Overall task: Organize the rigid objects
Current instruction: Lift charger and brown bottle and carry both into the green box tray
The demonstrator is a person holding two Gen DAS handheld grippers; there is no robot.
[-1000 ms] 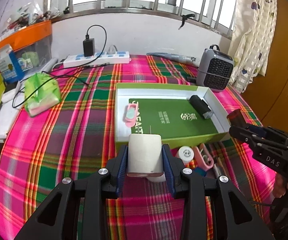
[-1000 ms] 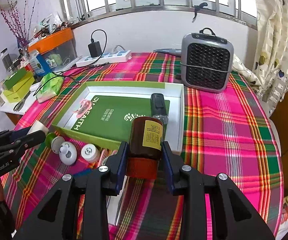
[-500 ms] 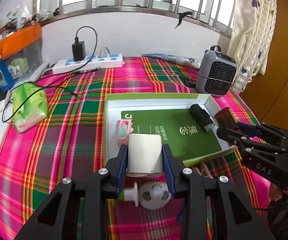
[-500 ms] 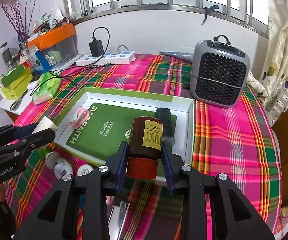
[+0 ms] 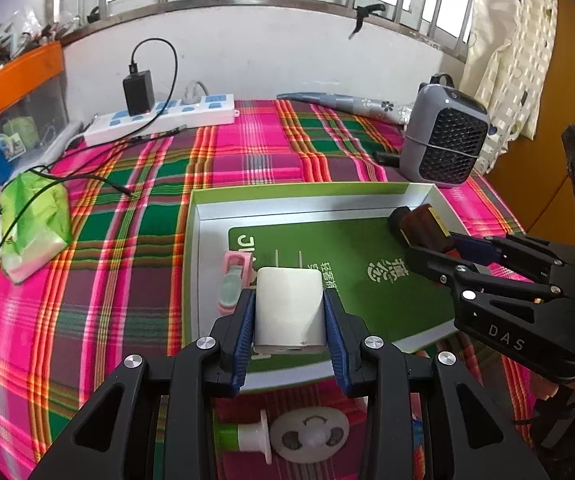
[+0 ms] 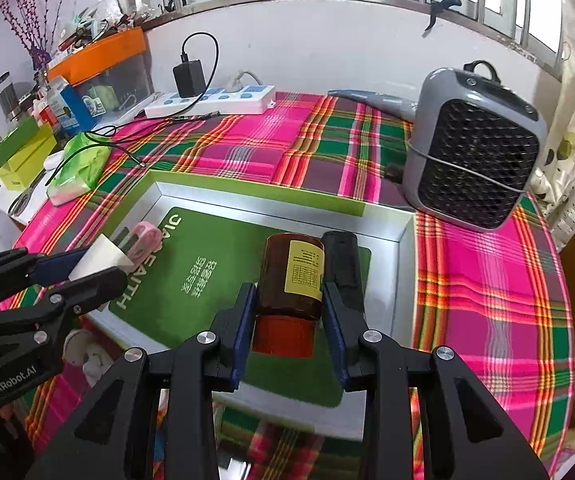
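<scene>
My left gripper (image 5: 290,320) is shut on a white plug adapter (image 5: 290,310), prongs pointing away, held over the near left part of the green box tray (image 5: 307,194). My right gripper (image 6: 290,312) is shut on a brown bottle (image 6: 292,276) with a yellow label and red cap, held over the tray's right half. Inside the tray (image 6: 247,196) lie a pink clip (image 5: 233,280) at the left and a black cylinder (image 6: 341,268) at the right. Each gripper shows in the other's view, the right gripper (image 5: 439,240) at the right edge and the left gripper (image 6: 87,264) at the left edge.
A white round gadget (image 5: 307,436) with a green handle lies on the plaid cloth in front of the tray. A grey heater (image 6: 475,160) stands behind the tray's right corner. At the back are a power strip (image 5: 163,118) with a black charger and a green tissue pack (image 5: 33,220).
Both grippers have moved forward over the tray, each still holding its object. The tray now fills more of both views and the loose items in front of it have slid toward the bottom edge.
</scene>
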